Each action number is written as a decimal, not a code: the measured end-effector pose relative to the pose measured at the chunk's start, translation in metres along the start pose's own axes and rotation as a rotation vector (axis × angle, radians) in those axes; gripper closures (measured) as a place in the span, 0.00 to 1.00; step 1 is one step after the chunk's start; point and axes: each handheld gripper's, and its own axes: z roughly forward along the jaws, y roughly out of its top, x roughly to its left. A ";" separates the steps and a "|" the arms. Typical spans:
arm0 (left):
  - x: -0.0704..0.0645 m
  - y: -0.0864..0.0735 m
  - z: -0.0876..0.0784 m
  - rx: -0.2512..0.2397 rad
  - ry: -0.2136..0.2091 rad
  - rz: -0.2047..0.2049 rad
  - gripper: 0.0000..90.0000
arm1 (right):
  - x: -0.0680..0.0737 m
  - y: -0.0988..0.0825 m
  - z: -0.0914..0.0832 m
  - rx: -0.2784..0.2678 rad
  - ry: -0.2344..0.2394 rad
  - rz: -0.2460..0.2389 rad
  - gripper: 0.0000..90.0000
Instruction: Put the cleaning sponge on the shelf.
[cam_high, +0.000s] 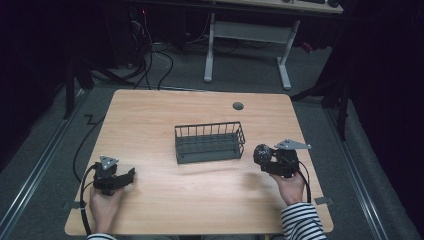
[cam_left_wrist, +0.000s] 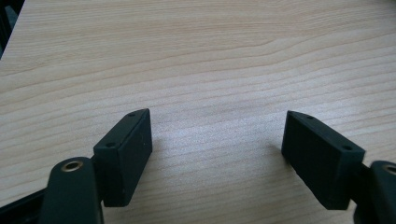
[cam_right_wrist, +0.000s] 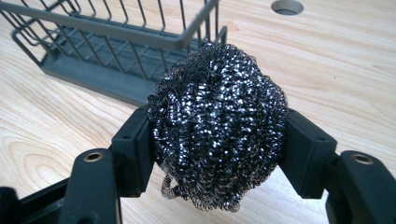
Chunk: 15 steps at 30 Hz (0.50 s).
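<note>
High view: a person's two forearms enter from the near edge of a wooden table (cam_high: 200, 195), each hand holding a black two-jaw gripper. The left hand (cam_high: 104, 202) rests low at the near left corner, its left gripper (cam_high: 131, 174) lying close to the tabletop and pointing toward the table's middle; a grey three-cornered plate sits on top and a black cable trails off the edge. The right hand (cam_high: 291, 187), at the end of a striped sleeve (cam_high: 302, 222), is raised at the near right, with the right gripper (cam_high: 261, 156) angled toward the basket.

Left gripper view: the two flat, matte black jaws stand wide apart with only pale, fine-grained wood laminate between them; nothing is held.

Right gripper view: the jaws are clamped on a steel wool scourer (cam_right_wrist: 217, 123), a roughly spherical ball of tightly coiled, shiny metal ribbon. Both pads press into its sides, and a few loose coils hang below. The scourer is lifted clear of the table, casting a soft shadow beneath.

A wire basket (cam_high: 210, 142), rectangular, dark grey, with thin upright bars and a gridded floor, stands near the table's centre, just beside and left of the held scourer. A round cable hole (cam_high: 238, 106) lies at the far edge.
</note>
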 end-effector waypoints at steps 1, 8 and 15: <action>0.000 0.000 0.000 0.000 0.000 0.000 0.28 | 0.001 0.002 0.000 -0.003 0.004 -0.003 0.40; 0.000 0.000 0.000 0.000 -0.001 0.000 0.28 | 0.005 0.011 -0.004 -0.017 0.031 -0.002 0.40; 0.000 0.000 0.000 0.000 0.000 0.000 0.28 | 0.009 0.021 -0.006 -0.031 0.054 -0.015 0.40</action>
